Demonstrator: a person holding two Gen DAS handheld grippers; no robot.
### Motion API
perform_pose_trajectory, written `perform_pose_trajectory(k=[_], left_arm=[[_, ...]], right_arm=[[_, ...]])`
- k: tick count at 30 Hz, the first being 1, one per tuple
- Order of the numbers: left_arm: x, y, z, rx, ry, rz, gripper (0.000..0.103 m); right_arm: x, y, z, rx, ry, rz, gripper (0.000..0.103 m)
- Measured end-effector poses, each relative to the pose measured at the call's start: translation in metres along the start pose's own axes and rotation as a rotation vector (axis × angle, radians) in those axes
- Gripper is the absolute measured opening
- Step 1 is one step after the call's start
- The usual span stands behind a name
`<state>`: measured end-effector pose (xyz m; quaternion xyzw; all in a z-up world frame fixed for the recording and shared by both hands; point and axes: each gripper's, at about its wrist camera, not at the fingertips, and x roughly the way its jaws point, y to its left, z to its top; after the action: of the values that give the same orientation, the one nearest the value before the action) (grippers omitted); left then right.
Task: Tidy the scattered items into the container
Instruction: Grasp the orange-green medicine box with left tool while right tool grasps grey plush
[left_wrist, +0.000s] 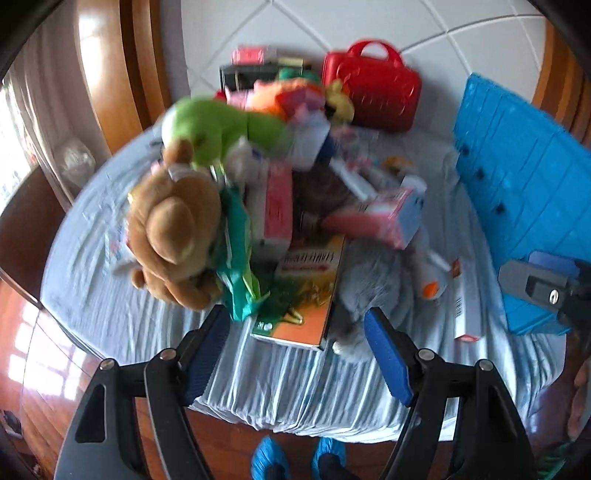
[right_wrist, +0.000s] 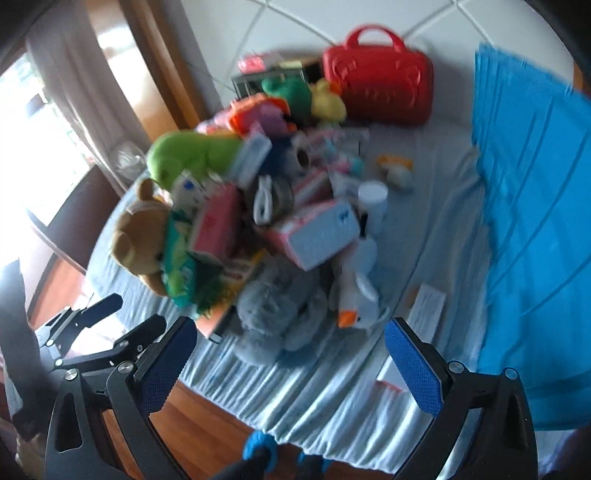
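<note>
A jumbled pile of toys and boxes lies on the pale sheet (left_wrist: 122, 317). It includes a brown teddy (left_wrist: 173, 236), a green plush (left_wrist: 221, 129), pink cartons (left_wrist: 384, 218), an orange-green box (left_wrist: 306, 295), a grey plush (right_wrist: 277, 314) and a white goose (right_wrist: 358, 288). The blue ribbed container (left_wrist: 524, 206) (right_wrist: 535, 221) stands at the right. My left gripper (left_wrist: 295, 350) hangs open above the pile's near edge, over the orange-green box. My right gripper (right_wrist: 291, 362) is open too, above the grey plush. Neither holds anything. Both views are blurred.
A red carry case (left_wrist: 373, 92) (right_wrist: 380, 88) and a dark wire basket (right_wrist: 273, 77) sit at the far side by the white padded headboard (left_wrist: 424, 26). Wooden floor (left_wrist: 55, 369) and a person's blue shoe covers (left_wrist: 269, 458) show below the bed's near edge. A flat white box (right_wrist: 428, 310) lies beside the container.
</note>
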<state>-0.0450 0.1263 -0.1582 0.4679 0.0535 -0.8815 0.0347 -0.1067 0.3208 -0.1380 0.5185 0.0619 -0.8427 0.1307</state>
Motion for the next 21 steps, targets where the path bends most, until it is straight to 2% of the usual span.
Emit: perform_pose_trajectory(k=[8, 12, 14, 15, 16, 19, 21], left_arm=[[0.066, 0.009, 0.005, 0.111, 0.083, -0.044, 0.075], [0.084, 0.009, 0.01, 0.143, 0.093, -0.125, 0.075], [0.089, 0.0, 0.01, 0.181, 0.104, -0.155, 0.075], [0.09, -0.002, 0.011, 0.18, 0.112, -0.173, 0.075], [0.091, -0.002, 0.011, 0.175, 0.118, -0.19, 0.075], [0.095, 0.002, 0.009, 0.173, 0.136, -0.24, 0.075], [0.1, 0.002, 0.008, 0.209, 0.142, -0.244, 0.075]], right_arm=[[0.069, 0.001, -0.007, 0.127, 0.06, -0.084, 0.103], [0.097, 0.007, -0.008, 0.213, 0.058, -0.083, 0.103], [0.104, 0.012, -0.009, 0.232, 0.057, -0.118, 0.092], [0.105, 0.014, -0.009, 0.238, 0.057, -0.137, 0.077], [0.106, 0.016, -0.009, 0.244, 0.061, -0.151, 0.068], [0.115, 0.018, -0.008, 0.251, 0.092, -0.167, 0.068], [0.13, 0.022, -0.009, 0.256, 0.132, -0.128, 0.068]])
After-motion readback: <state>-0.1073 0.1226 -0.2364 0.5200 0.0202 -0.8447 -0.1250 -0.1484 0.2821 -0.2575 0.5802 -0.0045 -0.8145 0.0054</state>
